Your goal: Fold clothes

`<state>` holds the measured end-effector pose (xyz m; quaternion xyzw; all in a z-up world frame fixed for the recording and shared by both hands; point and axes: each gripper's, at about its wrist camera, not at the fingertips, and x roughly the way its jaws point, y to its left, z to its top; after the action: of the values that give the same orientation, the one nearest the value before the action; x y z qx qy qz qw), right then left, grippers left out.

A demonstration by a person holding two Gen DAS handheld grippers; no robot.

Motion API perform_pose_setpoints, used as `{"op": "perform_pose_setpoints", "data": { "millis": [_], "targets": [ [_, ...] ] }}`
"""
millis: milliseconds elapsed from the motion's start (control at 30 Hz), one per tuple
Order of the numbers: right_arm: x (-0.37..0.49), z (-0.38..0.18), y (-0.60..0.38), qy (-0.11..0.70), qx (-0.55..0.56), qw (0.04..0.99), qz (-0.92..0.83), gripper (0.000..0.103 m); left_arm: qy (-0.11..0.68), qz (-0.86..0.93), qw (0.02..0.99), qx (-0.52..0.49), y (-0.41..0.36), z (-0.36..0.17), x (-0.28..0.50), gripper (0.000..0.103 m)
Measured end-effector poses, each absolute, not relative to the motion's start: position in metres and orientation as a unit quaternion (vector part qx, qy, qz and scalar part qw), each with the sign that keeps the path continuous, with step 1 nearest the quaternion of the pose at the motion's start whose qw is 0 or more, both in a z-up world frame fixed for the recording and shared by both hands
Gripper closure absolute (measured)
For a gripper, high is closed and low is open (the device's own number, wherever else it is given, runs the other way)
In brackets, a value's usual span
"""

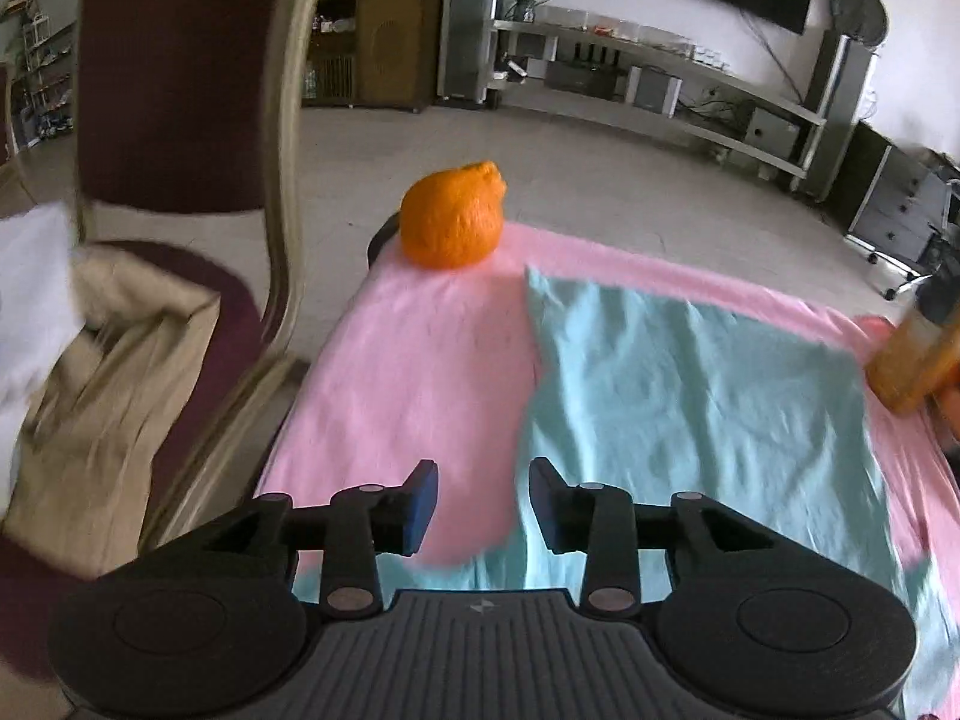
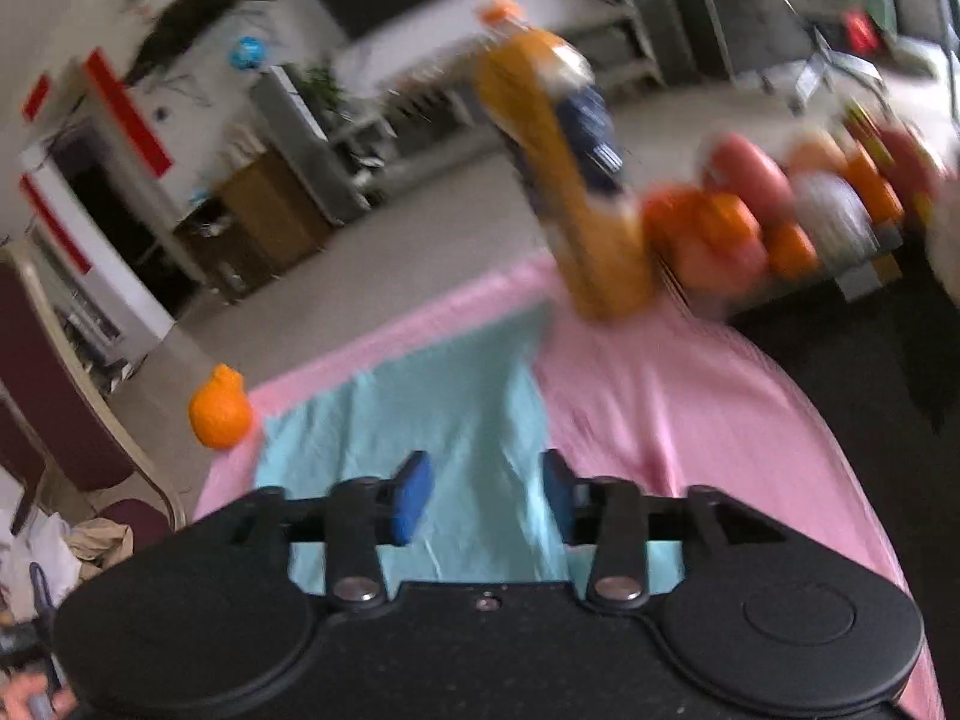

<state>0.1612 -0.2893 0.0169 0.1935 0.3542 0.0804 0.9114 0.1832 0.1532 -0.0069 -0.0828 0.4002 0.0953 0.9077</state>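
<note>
Your left tongs [image 1: 483, 504] and right tongs [image 2: 485, 495] both gape, gripping nothing, above the light blue garment [image 1: 690, 384] spread flat on the pink-covered bench [image 1: 420, 360], between the orange [image 1: 453, 216] and juice bottle [image 2: 564, 168]

Your right tool [image 2: 483, 495] hangs with its blue-padded jaws apart and nothing between them, over the near part of the light blue cloth garment [image 2: 414, 420]. That garment lies flat on the pink sheet covering the table [image 2: 690, 408]. Beyond the garment's far right corner stands a tall orange drink bottle with a dark blue label [image 2: 564, 168], blurred. A bumpy orange citrus fruit [image 2: 219, 414] sits just off the garment's far left corner. Right of the bottle, a blurred heap of orange and red fruit [image 2: 774, 216].
</note>
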Motion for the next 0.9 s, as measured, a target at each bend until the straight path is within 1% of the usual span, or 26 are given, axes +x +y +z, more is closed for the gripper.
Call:
{"op": "perform_pose_setpoints", "data": {
  "millis": [67,167,233,267,467,533,567,600,633,667,700,833,900],
  "targets": [
    [0.189,0.018,-0.288,0.351,0.19,0.914,0.072,0.056,0.414,0.101,0.899,-0.103,0.162,-0.018,0.218,0.065],
    [0.243,0.0,-0.296,0.362,0.216,0.905,0.051,0.057,0.426,0.109,0.89,-0.123,0.172,-0.037,0.266,0.064],
    [0.278,-0.021,-0.295,0.373,0.218,0.901,0.037,0.063,0.43,0.107,0.888,-0.123,0.173,-0.051,0.296,0.062],
    [0.296,-0.032,-0.294,0.379,0.217,0.899,0.031,0.067,0.433,0.107,0.887,-0.119,0.173,-0.059,0.311,0.061],
    [0.363,-0.086,-0.268,0.401,0.17,0.9,-0.002,0.072,0.448,0.093,0.885,-0.083,0.163,-0.1,0.38,0.061],
    [0.385,-0.104,-0.259,0.407,0.153,0.9,-0.012,0.073,0.434,0.089,0.894,-0.063,0.157,-0.106,0.391,0.06],
    [0.395,-0.113,-0.254,0.41,0.144,0.9,-0.018,0.074,0.425,0.083,0.9,-0.052,0.154,-0.107,0.394,0.066],
    [0.402,-0.118,-0.25,0.411,0.135,0.901,-0.021,0.075,0.416,0.075,0.905,-0.041,0.15,-0.108,0.396,0.087],
    [0.405,-0.121,-0.246,0.411,0.126,0.902,-0.026,0.078,0.407,0.073,0.91,-0.026,0.145,-0.108,0.397,0.101],
    [0.408,-0.124,-0.243,0.413,0.117,0.903,-0.032,0.095,0.397,0.073,0.915,-0.01,0.141,-0.107,0.397,0.102],
    [0.411,-0.127,-0.24,0.414,0.108,0.903,-0.039,0.101,0.378,0.08,0.922,0.012,0.135,-0.104,0.394,0.102],
    [0.399,-0.113,-0.217,0.337,0.025,0.938,-0.073,0.101,0.303,0.121,0.94,0.102,0.118,-0.096,0.384,0.102],
    [0.395,-0.11,-0.206,0.307,-0.017,0.947,-0.088,0.101,0.307,0.14,0.932,0.129,0.113,-0.106,0.389,0.102]
  ]
}}
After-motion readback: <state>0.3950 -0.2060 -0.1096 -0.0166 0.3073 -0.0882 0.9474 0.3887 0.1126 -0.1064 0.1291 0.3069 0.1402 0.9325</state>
